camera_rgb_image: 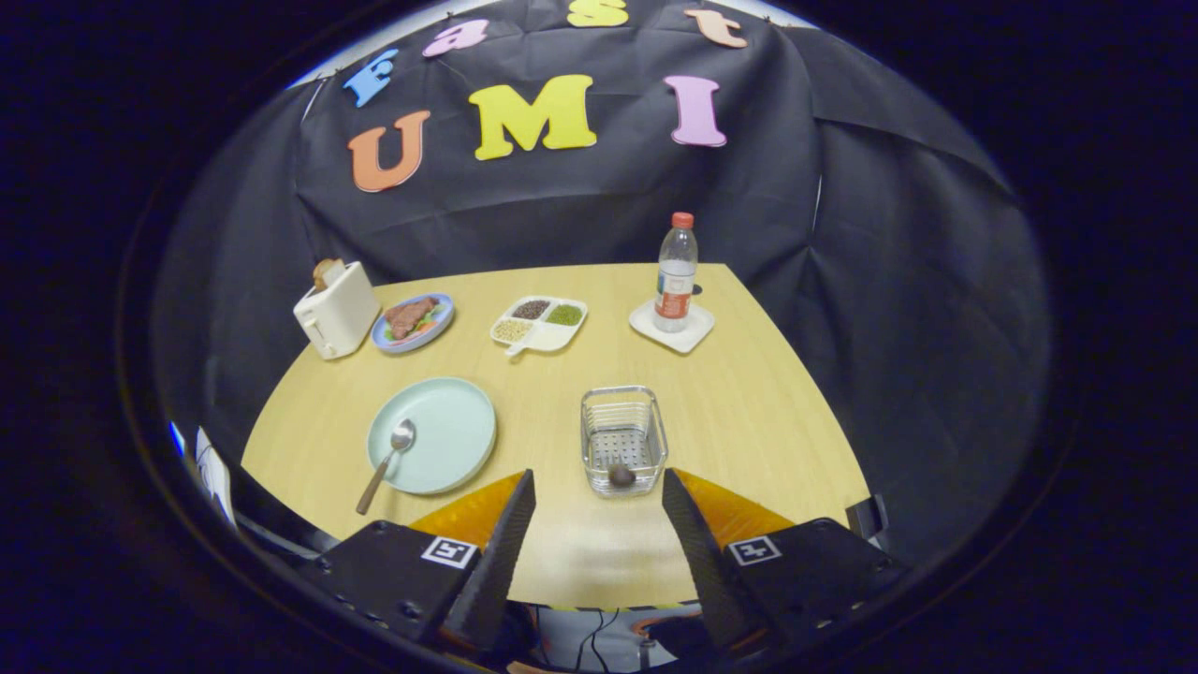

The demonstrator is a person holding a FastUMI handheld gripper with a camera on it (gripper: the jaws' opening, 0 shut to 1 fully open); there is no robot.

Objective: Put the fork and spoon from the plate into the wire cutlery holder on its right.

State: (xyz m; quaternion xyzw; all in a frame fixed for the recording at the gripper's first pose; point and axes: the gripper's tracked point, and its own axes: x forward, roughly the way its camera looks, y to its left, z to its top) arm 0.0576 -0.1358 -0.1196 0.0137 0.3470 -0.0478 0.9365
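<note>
Gripper (pixel 599 487): fingers spread wide, nothing between them but bare tabletop; they hang above the near edge of the table.

Table (pixel 749 412): light wood-grain top, carrying all items below.

Wire cutlery holder (pixel 623 438): just ahead of the fingers, nearer the right finger. Rectangular wire basket with a perforated floor. Contents: one dark rounded end, seemingly a utensil handle seen end-on, at the near wall; which utensil it is cannot be told.

Plate (pixel 449 440): pale green, round, ahead of the left finger and off to its left, well apart from the holder. Contents: one spoon (pixel 386 463), bowl resting on the plate, brown handle lying over the near rim and pointing out past it toward the gripper side.

Divided dish (pixel 540 324): white, with a short handle, beyond the plate and holder. Contents: dark grains in one compartment, green in another, pale in a third.

Small blue plate (pixel 413 321): beyond the left finger, far side. Contents: a reddish slice of meat on green leaves.

Toaster (pixel 336 309): cream, just beside the blue plate on its left. Contents: a piece of bread standing up out of the slot.

Water bottle (pixel 675 274): clear, red cap, upright, beyond the right finger. It stands on a white square coaster (pixel 693 332).
</note>
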